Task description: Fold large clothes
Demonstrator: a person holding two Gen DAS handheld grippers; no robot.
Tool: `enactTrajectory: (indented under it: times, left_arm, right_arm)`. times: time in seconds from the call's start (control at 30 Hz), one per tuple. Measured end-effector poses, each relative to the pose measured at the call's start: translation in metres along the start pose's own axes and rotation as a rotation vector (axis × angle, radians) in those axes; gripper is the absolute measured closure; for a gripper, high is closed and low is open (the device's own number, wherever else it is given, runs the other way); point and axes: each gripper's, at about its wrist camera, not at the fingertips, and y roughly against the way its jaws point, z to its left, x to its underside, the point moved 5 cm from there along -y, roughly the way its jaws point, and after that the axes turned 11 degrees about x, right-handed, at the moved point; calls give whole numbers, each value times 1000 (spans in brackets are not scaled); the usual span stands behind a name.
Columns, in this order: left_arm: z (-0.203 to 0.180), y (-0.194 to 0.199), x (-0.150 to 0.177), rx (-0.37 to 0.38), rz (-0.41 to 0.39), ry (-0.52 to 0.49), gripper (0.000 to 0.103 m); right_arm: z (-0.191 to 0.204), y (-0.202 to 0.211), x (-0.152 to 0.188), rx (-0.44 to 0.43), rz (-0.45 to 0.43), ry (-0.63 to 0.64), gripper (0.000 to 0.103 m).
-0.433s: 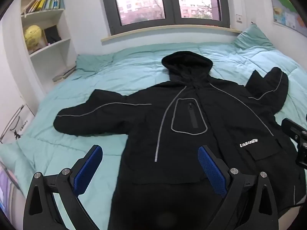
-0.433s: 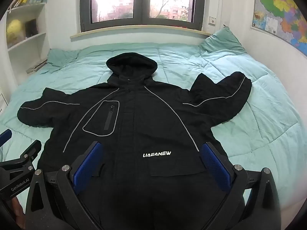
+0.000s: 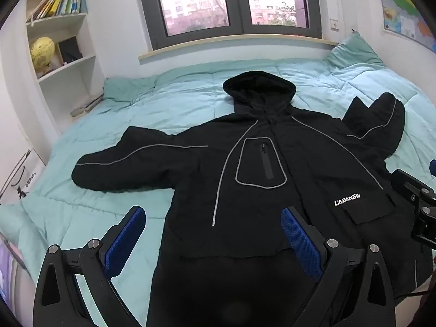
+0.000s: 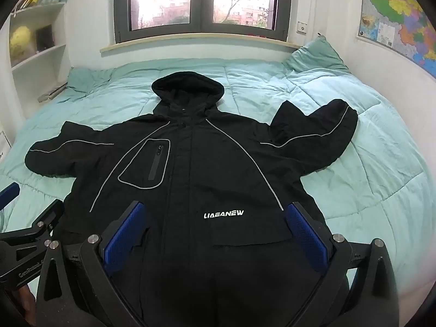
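A black hooded jacket [image 3: 259, 185] with grey piping lies face up and spread out on a teal quilt [image 3: 169, 109]; it also fills the right wrist view [image 4: 207, 179]. Its left sleeve [image 3: 130, 163] stretches out flat. Its right sleeve [image 4: 316, 130] is bent upward. My left gripper [image 3: 212, 242] is open and empty above the jacket's lower left edge. My right gripper [image 4: 215, 239] is open and empty above the lower front, near the white logo [image 4: 223, 214]. The jacket's hem is hidden behind the grippers.
A white bookshelf [image 3: 62, 54] with books and a yellow globe stands at the left. A window [image 4: 201, 2] is behind the bed. A teal pillow [image 4: 313, 54] sits at the far right corner. A map [image 4: 395, 19] hangs on the right wall.
Both views have shifted only slightly; the grippers stay open and the jacket has not moved.
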Motion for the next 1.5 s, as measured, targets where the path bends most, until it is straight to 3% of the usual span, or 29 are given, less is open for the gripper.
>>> enactTrajectory:
  times: [0.37,1.5]
  left_arm:
    - [8,-3,2,16,17,50,3]
    - [10,-8,2,20,18,61,3]
  right_arm:
    - [2,2,3,-12,6,-1,0]
    - [13,-1,2,-26,29,21,0]
